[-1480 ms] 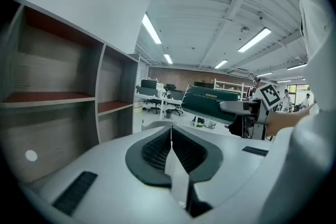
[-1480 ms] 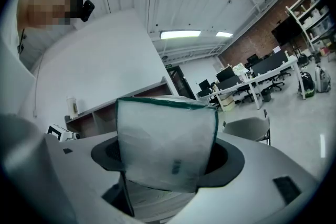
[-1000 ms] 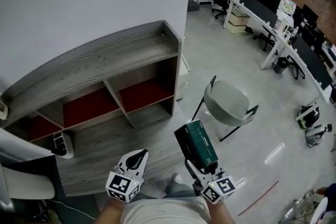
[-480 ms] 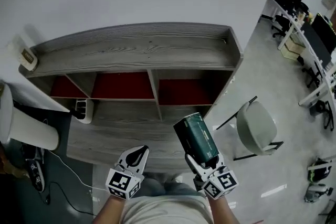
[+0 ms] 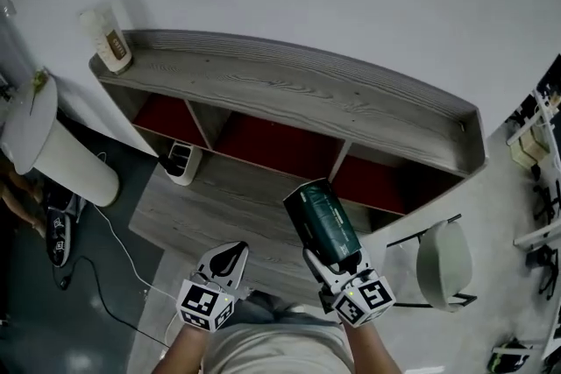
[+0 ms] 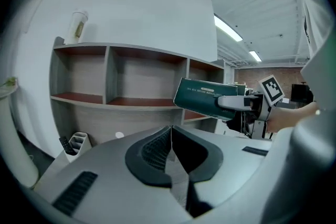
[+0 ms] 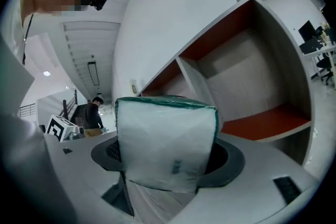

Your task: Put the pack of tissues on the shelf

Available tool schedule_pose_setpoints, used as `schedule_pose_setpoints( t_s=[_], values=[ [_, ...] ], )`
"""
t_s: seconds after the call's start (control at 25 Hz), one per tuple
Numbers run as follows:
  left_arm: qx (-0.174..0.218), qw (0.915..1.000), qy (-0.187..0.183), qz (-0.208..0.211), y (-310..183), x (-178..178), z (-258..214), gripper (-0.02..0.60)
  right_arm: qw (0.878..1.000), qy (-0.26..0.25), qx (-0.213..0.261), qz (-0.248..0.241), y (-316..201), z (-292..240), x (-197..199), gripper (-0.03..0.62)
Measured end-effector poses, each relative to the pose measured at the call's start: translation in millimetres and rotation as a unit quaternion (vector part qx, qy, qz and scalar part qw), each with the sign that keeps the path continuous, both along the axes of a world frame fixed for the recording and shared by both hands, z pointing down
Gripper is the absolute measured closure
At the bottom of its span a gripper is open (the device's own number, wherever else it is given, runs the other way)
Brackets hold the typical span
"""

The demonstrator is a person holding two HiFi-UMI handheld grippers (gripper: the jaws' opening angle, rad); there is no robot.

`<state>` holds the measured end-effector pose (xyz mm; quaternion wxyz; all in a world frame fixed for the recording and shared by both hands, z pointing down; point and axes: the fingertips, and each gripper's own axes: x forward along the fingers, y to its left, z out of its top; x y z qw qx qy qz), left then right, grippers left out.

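Observation:
A dark green pack of tissues [image 5: 322,223] sticks forward out of my right gripper [image 5: 337,263], which is shut on it. Its white end face [image 7: 165,149] fills the right gripper view, and in the left gripper view the pack [image 6: 207,98] hangs at the right. My left gripper [image 5: 230,259] is shut with nothing in it, held level beside the right one. Ahead stands the grey wooden shelf [image 5: 298,92] with red-backed compartments [image 5: 280,143], seen also as the shelf [image 6: 121,102] in the left gripper view. The pack is in the air in front of the lower board.
A paper cup [image 5: 110,44] stands on the shelf's top left end. A white holder with a remote [image 5: 180,162] sits on the lower board at left. A white round table [image 5: 39,136] is at far left, a grey chair [image 5: 443,263] at right, cables on the floor.
The view has swung left across the shelf, which now runs from upper left to right. The chair has slid to the right edge. Both grippers and the held pack keep their places.

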<state>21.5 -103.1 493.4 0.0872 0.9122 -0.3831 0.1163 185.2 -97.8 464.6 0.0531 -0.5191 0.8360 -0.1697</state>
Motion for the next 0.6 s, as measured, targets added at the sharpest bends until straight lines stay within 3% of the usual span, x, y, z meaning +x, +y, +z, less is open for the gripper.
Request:
schedule_pose_setpoints(
  t_s=[0.24, 0.6],
  values=[
    [0.001, 0.9991, 0.015, -0.039, -28.1, -42.1, 0.5, 0.565, 0.999, 0.028, -0.001, -0.032, -49.2, -10.3, -47.3, 0.204],
    [0.004, 0.9979, 0.03, -0.057, -60.6, -84.8, 3.5, 0.565, 0.996, 0.088, -0.017, -0.031, -119.2, -10.0, -96.6, 0.204]
  ],
)
